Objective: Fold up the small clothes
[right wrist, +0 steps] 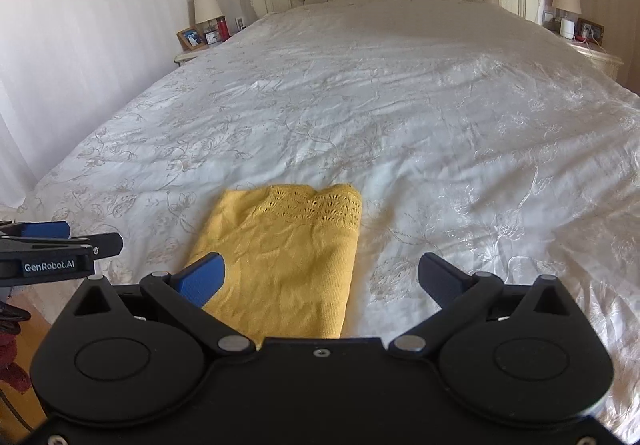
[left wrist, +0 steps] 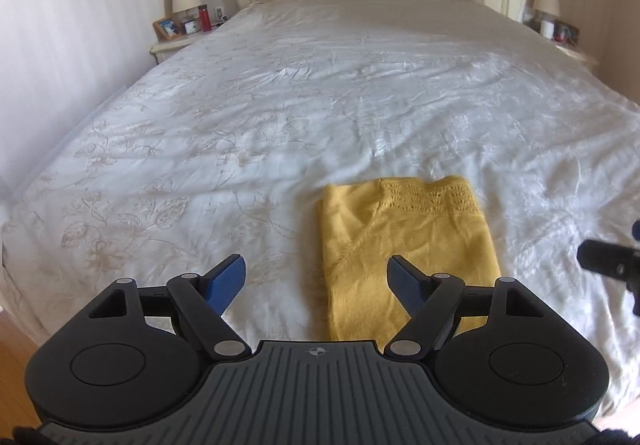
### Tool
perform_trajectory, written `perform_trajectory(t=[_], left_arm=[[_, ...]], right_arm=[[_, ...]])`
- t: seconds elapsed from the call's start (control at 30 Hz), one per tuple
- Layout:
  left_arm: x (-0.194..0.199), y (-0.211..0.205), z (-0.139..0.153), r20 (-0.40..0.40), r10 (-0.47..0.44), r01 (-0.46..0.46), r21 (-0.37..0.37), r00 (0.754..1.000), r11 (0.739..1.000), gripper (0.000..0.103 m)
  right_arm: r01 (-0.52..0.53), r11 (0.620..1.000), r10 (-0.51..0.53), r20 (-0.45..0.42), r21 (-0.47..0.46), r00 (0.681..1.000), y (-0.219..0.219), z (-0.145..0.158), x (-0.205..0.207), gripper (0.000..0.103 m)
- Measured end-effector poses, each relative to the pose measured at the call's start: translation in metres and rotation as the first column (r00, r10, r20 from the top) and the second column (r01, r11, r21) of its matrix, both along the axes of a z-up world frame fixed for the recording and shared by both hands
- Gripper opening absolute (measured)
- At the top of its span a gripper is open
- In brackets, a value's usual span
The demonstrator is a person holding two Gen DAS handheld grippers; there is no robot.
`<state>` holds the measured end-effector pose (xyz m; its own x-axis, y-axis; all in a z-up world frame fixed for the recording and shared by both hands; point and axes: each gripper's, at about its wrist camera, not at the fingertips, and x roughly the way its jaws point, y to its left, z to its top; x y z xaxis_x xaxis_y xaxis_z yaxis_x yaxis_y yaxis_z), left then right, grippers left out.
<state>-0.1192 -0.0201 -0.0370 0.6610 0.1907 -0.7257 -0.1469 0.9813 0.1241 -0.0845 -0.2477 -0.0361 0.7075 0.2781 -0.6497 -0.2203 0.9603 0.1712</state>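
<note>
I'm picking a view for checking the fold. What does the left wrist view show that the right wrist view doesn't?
Only the left wrist view shows the open left gripper head-on, the right one a dark sliver at its edge. Only the right wrist view shows the open right gripper head-on, and a dark red cloth on the floor. Both show the folded yellow garment lying free on the white bedspread.

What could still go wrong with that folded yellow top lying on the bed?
The yellow knit top lies folded near the foot edge of the white bedspread, so a nudge might slide it off. Both tools, left and right, hang open above it; a finger could catch its openwork hem and undo the fold.
</note>
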Motion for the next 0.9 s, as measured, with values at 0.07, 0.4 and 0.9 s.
perform_trajectory(t=[0.07, 0.4, 0.9], left_arm=[[-0.004, -0.001, 0.002, -0.005, -0.024, 0.024, -0.008, 1.000, 1.000, 0.077], [-0.024, -0.009, 0.013, -0.038, 0.000, -0.001, -0.034, 0.999, 0.999, 0.077], [-0.034, -0.006, 0.006, -0.143, 0.036, -0.049, -0.086, 0.989, 0.995, 0.077]], right_arm=[[0.025, 0.999, -0.025, -0.002, -0.029, 1.000, 0.005, 0.005, -0.005, 0.102], [0.103, 0.983, -0.106, -0.011, -0.152, 0.994, 0.024, 0.014, -0.031, 0.102], [0.058, 0.994, -0.064, -0.062, -0.091, 0.996, 0.025, 0.013, -0.042, 0.102]])
